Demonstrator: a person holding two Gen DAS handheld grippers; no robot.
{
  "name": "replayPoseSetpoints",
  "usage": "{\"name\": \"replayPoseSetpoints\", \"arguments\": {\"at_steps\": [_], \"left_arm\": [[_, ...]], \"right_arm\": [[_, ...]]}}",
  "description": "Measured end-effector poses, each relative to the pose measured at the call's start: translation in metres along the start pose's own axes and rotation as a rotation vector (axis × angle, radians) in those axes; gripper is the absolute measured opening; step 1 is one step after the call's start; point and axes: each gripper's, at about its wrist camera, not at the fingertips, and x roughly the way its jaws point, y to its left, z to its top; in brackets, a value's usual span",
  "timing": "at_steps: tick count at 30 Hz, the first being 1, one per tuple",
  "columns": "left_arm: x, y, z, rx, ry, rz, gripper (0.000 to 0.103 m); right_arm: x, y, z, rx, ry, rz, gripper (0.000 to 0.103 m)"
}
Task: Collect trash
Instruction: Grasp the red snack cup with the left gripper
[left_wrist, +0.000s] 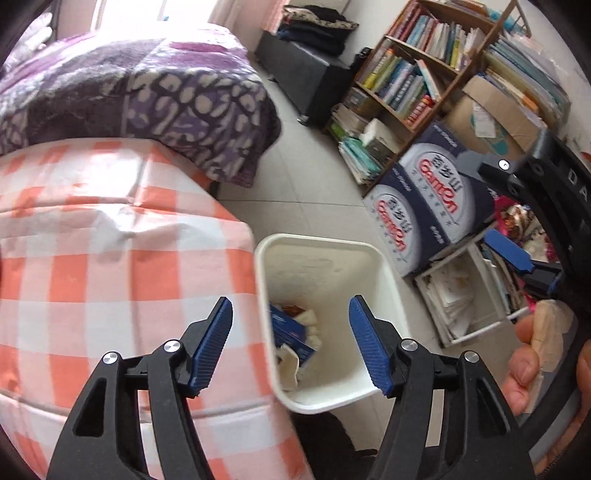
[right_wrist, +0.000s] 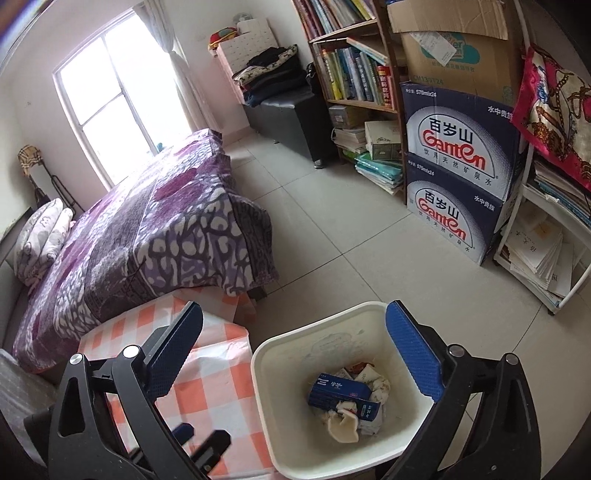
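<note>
Blue-padded fingers (left_wrist: 216, 343) of the left gripper (left_wrist: 291, 345) stand apart with nothing between them, held above the near rim of a white bin (left_wrist: 384, 284) and the edge of an orange-and-white checked cloth (left_wrist: 92, 266). Inside the bin lie a blue carton (left_wrist: 291, 332) and crumpled paper scraps (left_wrist: 290, 363). From the right wrist view, the right gripper (right_wrist: 295, 356) is spread wide and empty too, one finger over the checked cloth (right_wrist: 218, 387), the other over the far right wall of the bin (right_wrist: 280, 406); the same carton (right_wrist: 341, 397) rests on the scraps (right_wrist: 345, 424) at the bottom. A hand (left_wrist: 528, 369) grips the handle of the right gripper at the edge of the left view. Beside the cloth sits a bed with a purple patterned blanket (right_wrist: 155, 229). Across the tiled floor (right_wrist: 332, 236) stand two stacked water boxes (right_wrist: 456, 177) and a bookshelf (right_wrist: 354, 74).
</note>
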Motion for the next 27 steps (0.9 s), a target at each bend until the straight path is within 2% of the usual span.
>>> {"name": "replayPoseSetpoints", "arguments": {"at_steps": [7, 11, 13, 18, 23, 27], "left_arm": [[-0.021, 0.104, 0.014, -0.104, -0.037, 0.373, 0.076], [-0.037, 0.187, 0.026, -0.268, -0.036, 0.533, 0.079], [-0.046, 0.229, 0.032, -0.377, -0.043, 0.583, 0.079], [-0.065, 0.317, 0.042, -0.648, -0.08, 0.641, 0.079], [-0.057, 0.369, 0.041, -0.892, -0.096, 0.576, 0.079], [-0.042, 0.394, 0.037, -1.004, -0.085, 0.516, 0.079]], "right_arm": [[0.026, 0.054, -0.025, -0.091, 0.135, 0.067, 0.096], [0.036, 0.087, -0.042, -0.14, 0.176, 0.095, 0.096], [0.041, 0.103, -0.05, -0.168, 0.195, 0.105, 0.096], [0.053, 0.133, -0.068, -0.217, 0.252, 0.137, 0.096], [0.063, 0.155, -0.082, -0.268, 0.277, 0.137, 0.096], [0.072, 0.168, -0.093, -0.302, 0.312, 0.134, 0.096]]}}
